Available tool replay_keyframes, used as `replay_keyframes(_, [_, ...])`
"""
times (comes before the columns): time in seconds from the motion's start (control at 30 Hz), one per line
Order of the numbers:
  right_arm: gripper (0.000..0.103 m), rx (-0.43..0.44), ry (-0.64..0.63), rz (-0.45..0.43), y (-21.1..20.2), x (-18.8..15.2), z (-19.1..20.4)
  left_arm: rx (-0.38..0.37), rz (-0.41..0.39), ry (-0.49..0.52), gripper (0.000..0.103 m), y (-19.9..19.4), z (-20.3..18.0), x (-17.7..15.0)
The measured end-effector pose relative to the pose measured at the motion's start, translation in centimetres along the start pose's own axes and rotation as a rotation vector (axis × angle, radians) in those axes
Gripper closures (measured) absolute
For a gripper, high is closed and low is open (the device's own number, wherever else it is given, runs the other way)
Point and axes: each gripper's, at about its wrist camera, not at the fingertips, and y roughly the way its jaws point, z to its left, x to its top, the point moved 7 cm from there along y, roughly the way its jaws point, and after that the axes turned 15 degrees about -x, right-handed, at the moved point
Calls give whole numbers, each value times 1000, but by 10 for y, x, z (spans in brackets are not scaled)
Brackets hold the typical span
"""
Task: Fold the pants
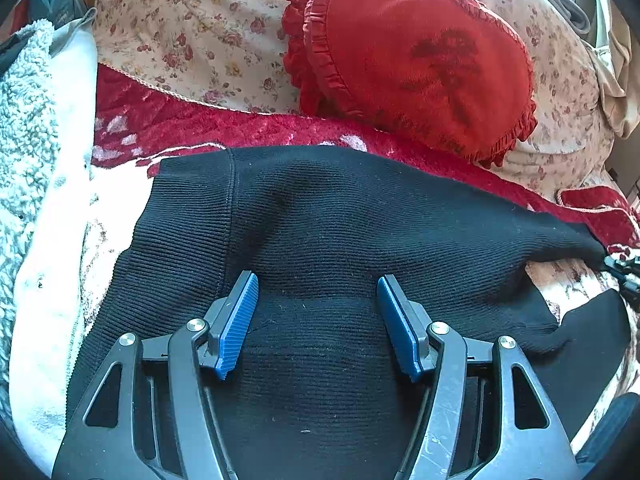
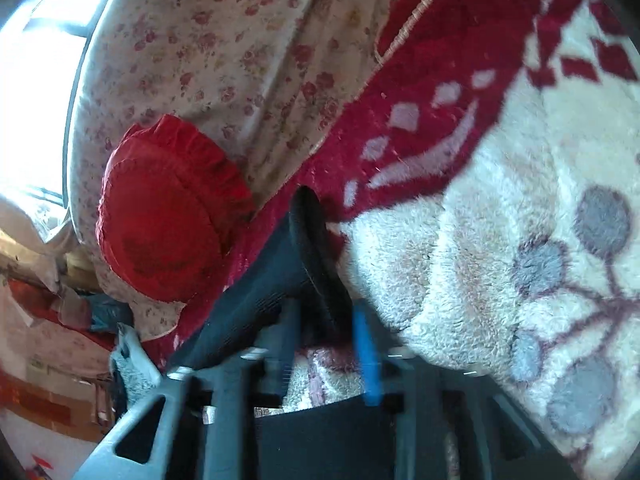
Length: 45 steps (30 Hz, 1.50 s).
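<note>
Black ribbed knit pants (image 1: 340, 208) lie across a red and white fleece blanket (image 1: 192, 128). My left gripper (image 1: 316, 284) hovers over the middle of the pants, open, its blue pads (image 1: 240, 320) apart with only flat fabric beneath them. The pants' right corner is drawn to a taut point at my right gripper (image 1: 624, 272), seen at the frame edge. The right wrist view is blurred. There a black hem of the pants (image 2: 312, 240) runs down between the fingers of my right gripper (image 2: 324, 312), which is shut on it.
A red frilled heart cushion (image 1: 412, 56) leans on a floral quilt (image 1: 192, 28) just behind the pants. A grey fleecy garment (image 1: 24, 120) and white cloth lie at the left. Bare blanket (image 2: 500, 220) spreads to the right of the right gripper.
</note>
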Motion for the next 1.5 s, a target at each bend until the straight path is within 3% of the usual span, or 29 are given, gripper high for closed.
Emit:
replay_keyframes(0.1, [98, -15, -110, -57, -29, -3, 29, 1, -4, 4, 41, 0, 0, 0])
replay_keyframes(0.2, [99, 69, -193, -157, -85, 4, 71, 0, -4, 3, 41, 0, 0, 0])
replay_keyframes(0.27, [99, 71, -257, -219, -106, 12, 85, 0, -6, 4, 41, 0, 0, 0])
replay_keyframes(0.4, [99, -153, -263, -22, -58, 16, 52, 0, -8, 6, 41, -1, 0, 0])
replay_keyframes(0.47, [99, -149, -274, -26, -54, 12, 49, 1, -9, 7, 41, -1, 0, 0])
replay_keyframes(0.5, [99, -206, -296, -45, -48, 11, 42, 3, -9, 9, 41, -1, 0, 0])
replay_keyframes(0.6, [99, -296, -258, 26, -20, 5, 17, -2, -11, 7, 41, -1, -1, 0])
replay_keyframes(0.63, [99, -338, -283, 6, -18, 4, 14, -1, -12, 7, 41, -1, -1, 0])
replay_keyframes(0.7, [99, -590, -346, -110, -26, 8, 3, 2, -13, 10, 41, -1, -1, 0])
replay_keyframes(0.73, [99, -656, -350, -160, -34, 13, 0, 2, -14, 11, 41, -1, -1, 0])
replay_keyframes(0.77, [99, -656, -336, -188, -39, 15, 3, 1, -16, 10, 41, -1, -1, 0])
replay_keyframes(0.83, [99, -537, -309, -221, -50, 16, 21, 2, -19, 11, 41, -2, -2, 0])
replay_keyframes(0.87, [99, -432, -331, -215, -51, 10, 39, 2, -20, 12, 41, -2, -1, 0])
replay_keyframes(0.93, [99, -260, -401, -144, -41, -7, 65, 0, -19, 10, 41, -1, -2, 0])
replay_keyframes(0.97, [99, -228, -447, -112, -34, -15, 73, 0, -18, 11, 41, -1, -2, 0])
replay_keyframes(1.0, [99, -263, -518, -80, -20, -24, 73, -1, -18, 11, 41, -1, -2, 0])
replay_keyframes(1.07, [99, -450, -559, -21, 5, -29, 51, 1, -20, 11, 41, -1, -2, -1])
replay_keyframes(1.23, [95, -403, -471, -26, -9, -7, 55, 0, -22, 11, 41, -2, -2, -1])
replay_keyframes(1.3, [78, -402, -472, -31, -10, 13, 62, -5, -26, 9, 41, -2, -2, 0])
replay_keyframes(1.33, [75, -397, -462, -12, -6, 20, 64, -7, -27, 7, 41, -2, -2, 0])
replay_keyframes(1.5, [75, -375, -342, 55, 11, 55, 67, -11, -29, 5, 41, -3, -2, 0])
